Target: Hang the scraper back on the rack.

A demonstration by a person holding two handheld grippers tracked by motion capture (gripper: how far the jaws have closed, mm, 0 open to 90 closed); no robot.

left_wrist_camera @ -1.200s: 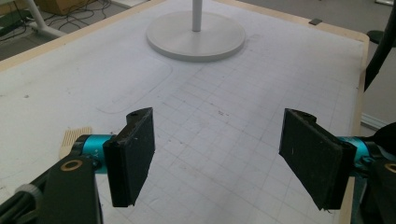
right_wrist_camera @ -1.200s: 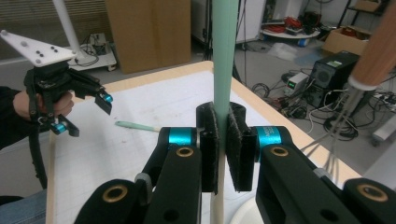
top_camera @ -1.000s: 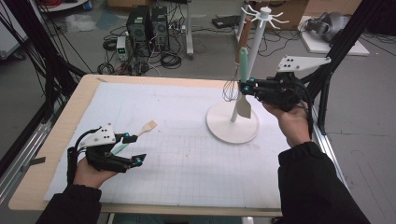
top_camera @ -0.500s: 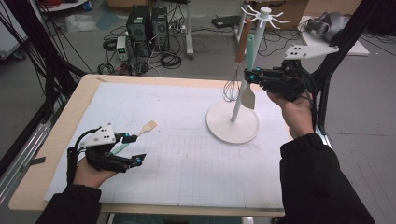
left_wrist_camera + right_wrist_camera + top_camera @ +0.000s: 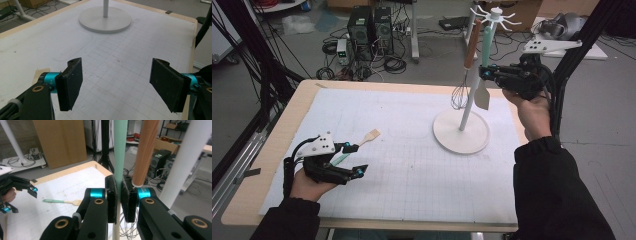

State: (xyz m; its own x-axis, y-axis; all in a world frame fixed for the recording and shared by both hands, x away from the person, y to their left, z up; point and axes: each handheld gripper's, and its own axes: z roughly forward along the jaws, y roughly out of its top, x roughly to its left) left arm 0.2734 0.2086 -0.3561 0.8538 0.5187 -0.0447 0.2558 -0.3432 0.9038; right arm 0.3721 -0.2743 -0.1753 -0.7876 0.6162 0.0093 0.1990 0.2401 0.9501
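So from the high view, the right gripper (image 5: pixel 484 75) is up at the far right of the table, jaws pinching the mint-green handle of a spatula with a pale flat blade (image 5: pixel 482 95), holding it upright right beside the white utensil stand with a round base and hooked top (image 5: pixel 462 132). A wire whisk with a wooden handle (image 5: pixel 464 75) already hangs off one of the hooks, so my read is we're mid-hang: the spatula's top end looks to be up near the hook ring, but I can't tell if it's actually caught on one. Next move probably calls for getting the handle's end onto a free hook, then letting go gently so it doesn't swing into the whisk. The left gripper (image 5: pixel 354 160) sits near left, jaws spread with nothing between them, and a second spatula, green handle and wooden blade (image 5: pixel 359 142), lies flat on the white gridded mat (image 5: pixel 412 170) just beside it. Left gripper view: both pads wide apart over bare mat, the stand's base (image 5: pixel 105 18) far ahead. Right gripper view: the pads squeeze the green handle (image 5: pixel 120 150), with the whisk's wooden handle (image 5: pixel 147 147) just to the right. No containers around really, the stand is the only holder, with the whisk on it.
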